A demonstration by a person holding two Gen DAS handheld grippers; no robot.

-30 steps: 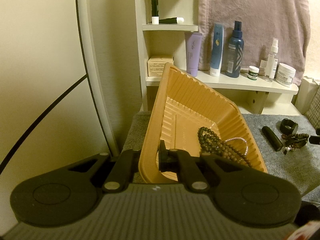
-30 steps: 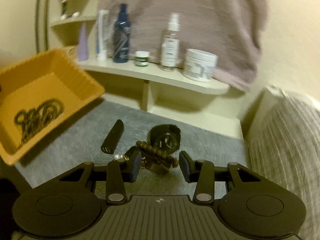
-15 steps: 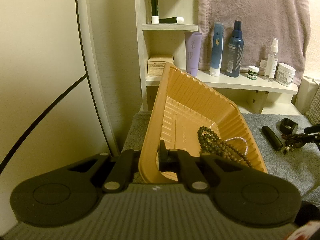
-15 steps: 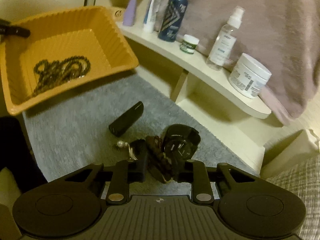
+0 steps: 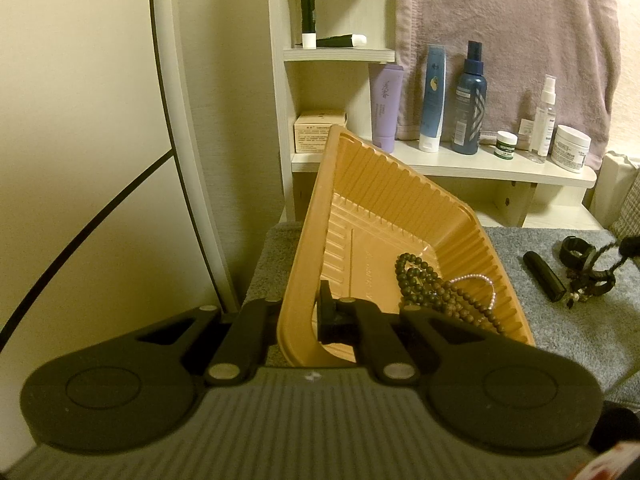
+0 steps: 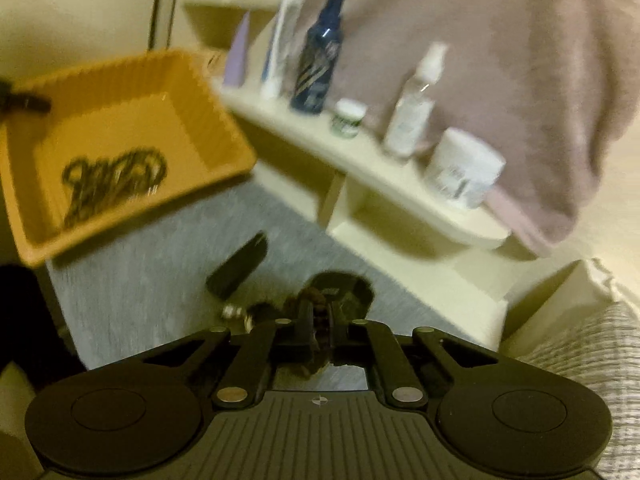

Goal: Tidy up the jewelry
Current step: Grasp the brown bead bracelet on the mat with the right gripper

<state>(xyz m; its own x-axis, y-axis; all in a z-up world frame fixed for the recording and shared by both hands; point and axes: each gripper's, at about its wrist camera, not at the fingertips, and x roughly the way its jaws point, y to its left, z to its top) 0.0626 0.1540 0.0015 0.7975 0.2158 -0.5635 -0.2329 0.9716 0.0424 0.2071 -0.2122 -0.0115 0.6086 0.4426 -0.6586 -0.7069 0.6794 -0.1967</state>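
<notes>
My left gripper [image 5: 306, 312] is shut on the rim of an orange ribbed tray [image 5: 384, 216] and holds it tilted above the grey mat. Dark bead strands [image 5: 432, 292] and a thin pearl chain [image 5: 476, 280] lie in its low corner. The tray also shows in the right wrist view [image 6: 120, 128], blurred. My right gripper [image 6: 320, 332] is shut on a brown beaded bracelet [image 6: 316, 308], lifting it off the mat. A black watch [image 6: 344, 284] and a black tube [image 6: 240, 268] lie just beyond it; both show in the left wrist view, watch [image 5: 576, 248] and tube [image 5: 544, 276].
A cream shelf [image 5: 440, 164] behind the mat [image 5: 560, 320] carries bottles, tubes and jars, under a hanging mauve towel [image 5: 500, 20]. A white mirror frame [image 5: 180, 120] stands at the left. A checked cushion [image 6: 580, 344] lies at the right.
My right gripper has closed fully on the brown bracelet and begun lifting it; the view is blurred with motion. The left gripper and tray have stayed put.
</notes>
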